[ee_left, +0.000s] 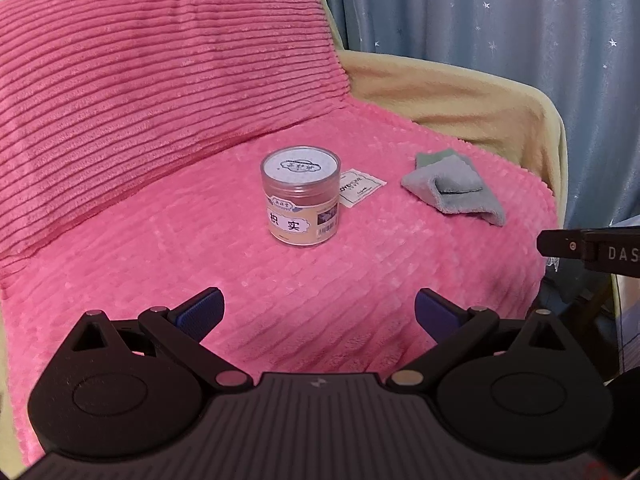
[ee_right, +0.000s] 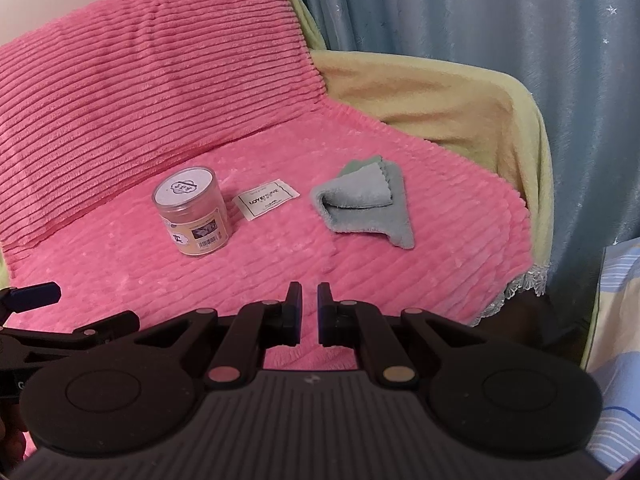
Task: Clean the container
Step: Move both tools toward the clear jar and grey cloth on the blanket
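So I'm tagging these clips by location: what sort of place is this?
Probably a home living room or bedroom: a seat covered with a pink ribbed blanket, a yellow throw beneath it, and star-patterned curtains behind.

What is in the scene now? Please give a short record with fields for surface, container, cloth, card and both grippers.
surface: pink ribbed plush blanket over a seat
container: clear round plastic jar with a white lid, upright, lid on
cloth: folded grey microfibre cloth, right of the card, untouched
card: small white printed card, flat between jar and cloth
left hand-held gripper: open, empty
right hand-held gripper: nearly closed, empty
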Available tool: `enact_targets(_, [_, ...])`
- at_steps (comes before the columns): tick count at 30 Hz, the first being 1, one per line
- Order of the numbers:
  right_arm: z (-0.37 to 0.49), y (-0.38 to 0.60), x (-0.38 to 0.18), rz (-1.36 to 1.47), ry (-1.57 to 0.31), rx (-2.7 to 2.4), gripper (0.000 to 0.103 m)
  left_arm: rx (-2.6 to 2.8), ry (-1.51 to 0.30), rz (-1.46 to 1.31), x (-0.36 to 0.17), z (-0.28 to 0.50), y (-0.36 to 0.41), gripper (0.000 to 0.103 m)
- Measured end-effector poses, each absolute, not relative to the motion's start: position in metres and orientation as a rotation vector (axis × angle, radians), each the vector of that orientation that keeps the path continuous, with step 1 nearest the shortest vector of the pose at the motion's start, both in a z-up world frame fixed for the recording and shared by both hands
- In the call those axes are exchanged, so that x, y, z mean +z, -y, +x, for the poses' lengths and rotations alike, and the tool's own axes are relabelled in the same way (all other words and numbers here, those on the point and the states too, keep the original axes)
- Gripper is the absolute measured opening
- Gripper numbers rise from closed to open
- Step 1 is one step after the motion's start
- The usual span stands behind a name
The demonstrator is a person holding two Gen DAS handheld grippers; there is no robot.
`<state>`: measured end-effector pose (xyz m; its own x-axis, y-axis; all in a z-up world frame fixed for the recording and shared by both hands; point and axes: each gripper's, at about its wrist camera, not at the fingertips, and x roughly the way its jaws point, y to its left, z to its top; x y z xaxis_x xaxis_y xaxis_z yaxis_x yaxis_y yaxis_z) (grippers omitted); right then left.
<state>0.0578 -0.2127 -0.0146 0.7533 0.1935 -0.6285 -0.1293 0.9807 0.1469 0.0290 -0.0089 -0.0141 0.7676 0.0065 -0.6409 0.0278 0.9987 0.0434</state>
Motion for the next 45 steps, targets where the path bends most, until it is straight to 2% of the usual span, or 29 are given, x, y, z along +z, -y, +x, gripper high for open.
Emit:
enact_targets(17, [0.088, 0.215, -0.036, 0.112, -0.733, 0.153, 0.004, -0.023, -0.733, 0.056, -0.039, 0.061, 0.014, 0.102])
enact_targets(45, [0.124, 0.224, -0.045, 0.059, -0.707, 0.208, 0.004, -0.056, -0.628, 0.063, -0.050, 0.104, 0.006, 0.102])
